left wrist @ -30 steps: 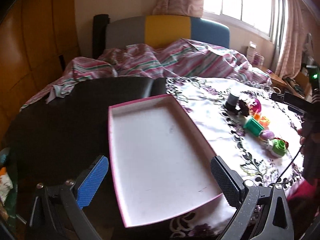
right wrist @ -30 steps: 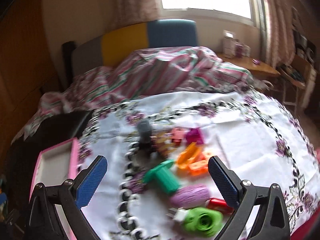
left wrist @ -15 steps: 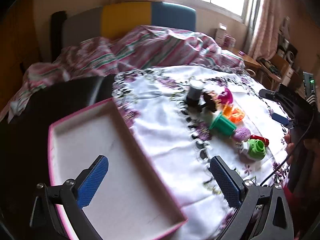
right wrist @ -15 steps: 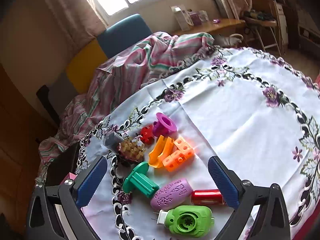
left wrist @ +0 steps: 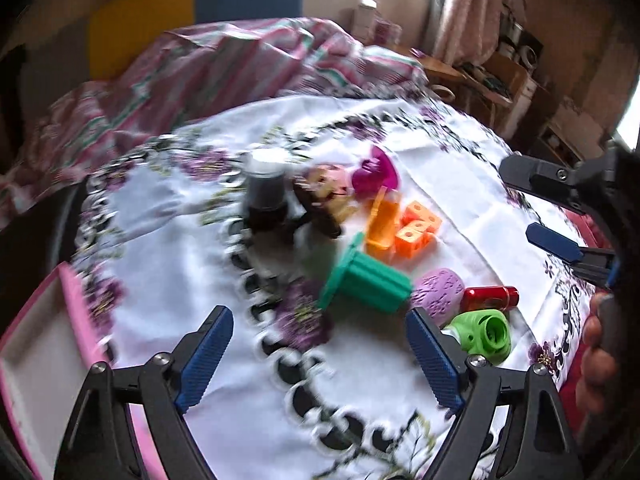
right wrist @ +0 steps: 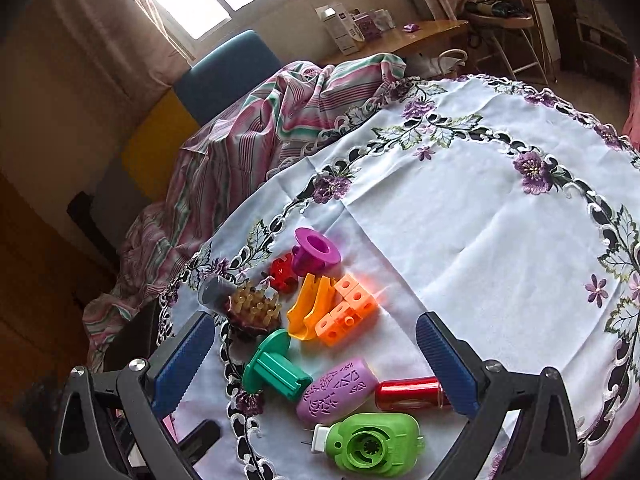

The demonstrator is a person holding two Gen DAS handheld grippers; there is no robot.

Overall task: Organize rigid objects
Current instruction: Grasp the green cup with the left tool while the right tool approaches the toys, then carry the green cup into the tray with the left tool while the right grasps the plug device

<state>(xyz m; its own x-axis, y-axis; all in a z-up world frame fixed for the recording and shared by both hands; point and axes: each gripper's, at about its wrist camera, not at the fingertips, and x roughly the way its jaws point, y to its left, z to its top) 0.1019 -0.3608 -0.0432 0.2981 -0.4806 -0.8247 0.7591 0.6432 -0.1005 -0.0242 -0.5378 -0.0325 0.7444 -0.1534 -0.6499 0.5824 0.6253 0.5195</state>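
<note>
A cluster of small plastic toys lies on the white embroidered tablecloth [right wrist: 480, 240]: a green flanged cylinder [right wrist: 276, 370] [left wrist: 364, 280], a purple patterned capsule [right wrist: 338, 390], a red cylinder [right wrist: 408, 392], a lime green piece [right wrist: 372, 446] [left wrist: 482, 334], orange blocks [right wrist: 348, 314] [left wrist: 416, 230], a magenta funnel [right wrist: 314, 250] and a grey cylinder [right wrist: 216, 292]. My right gripper [right wrist: 316, 364] is open just above the near toys. My left gripper [left wrist: 318, 356] is open, short of the green cylinder. The pink-rimmed white tray [left wrist: 76, 320] sits at the left edge.
A bed with a striped pink cover [right wrist: 260, 128] lies beyond the table. A wooden desk with boxes [right wrist: 400, 36] stands by the window. The right gripper and the hand holding it show at the right of the left wrist view [left wrist: 568, 220].
My left gripper swung right, from over the tray to facing the toys. My right gripper moved closer to the toy cluster and tilted down over it. Both stayed open.
</note>
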